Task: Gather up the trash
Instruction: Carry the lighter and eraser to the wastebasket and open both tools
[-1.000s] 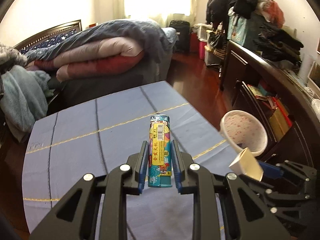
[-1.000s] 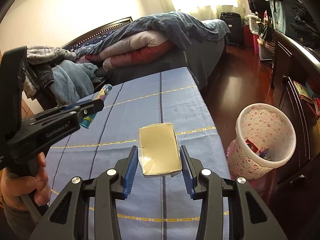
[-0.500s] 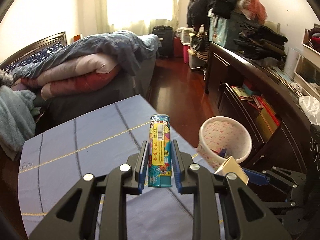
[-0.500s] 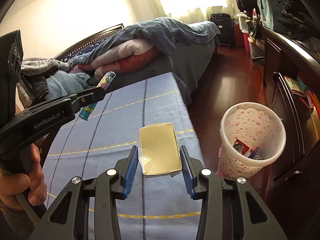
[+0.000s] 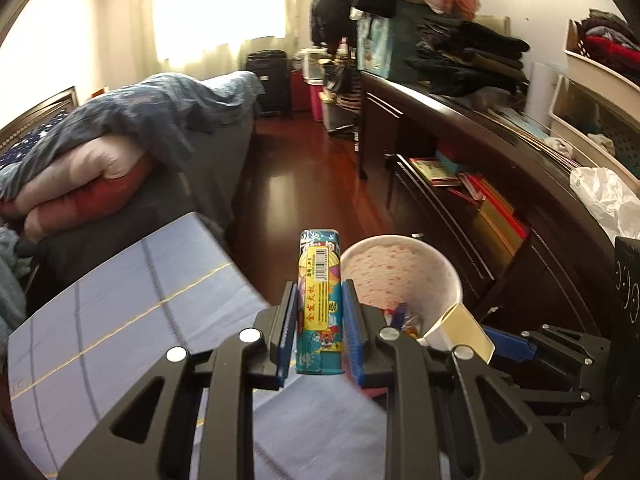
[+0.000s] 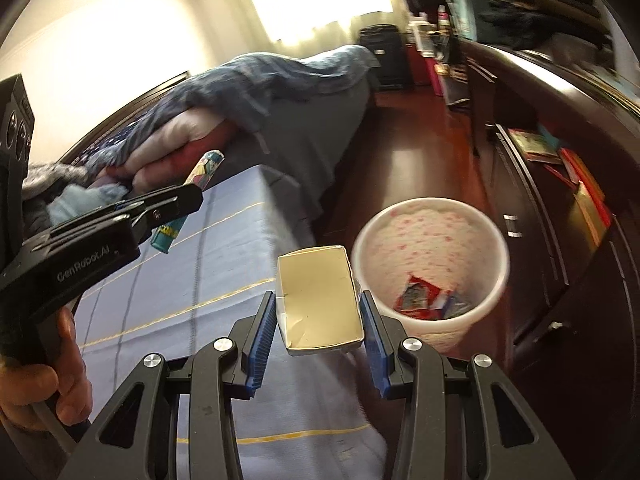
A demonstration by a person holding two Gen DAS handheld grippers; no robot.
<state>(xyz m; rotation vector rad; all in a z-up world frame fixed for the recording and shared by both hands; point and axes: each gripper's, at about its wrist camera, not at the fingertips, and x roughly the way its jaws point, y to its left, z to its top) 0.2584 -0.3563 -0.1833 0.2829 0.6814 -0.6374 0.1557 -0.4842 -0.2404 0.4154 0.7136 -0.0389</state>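
Here, a tall teal printed carton with a yellow barcoded label [image 5: 319, 304] stands clamped between the blue pads of the left hand-held gripper [image 5: 319, 334], at the edge of the blue-clothed desk [image 5: 120, 292]. Beside it, the right hand-held gripper [image 6: 320, 330] grips a cream, dented cardboard box [image 6: 318, 300]. Just beyond both, a white pink-speckled plastic wastebasket [image 6: 430, 236] sits on the dark red wooden floor [image 6: 416, 160], wrappers [image 6: 424, 298] inside.

bin [image 5: 400, 276] base: hidden; wrappers [image 6: 428, 298]: blurred; dresser [image 6: 560, 92]: blurred
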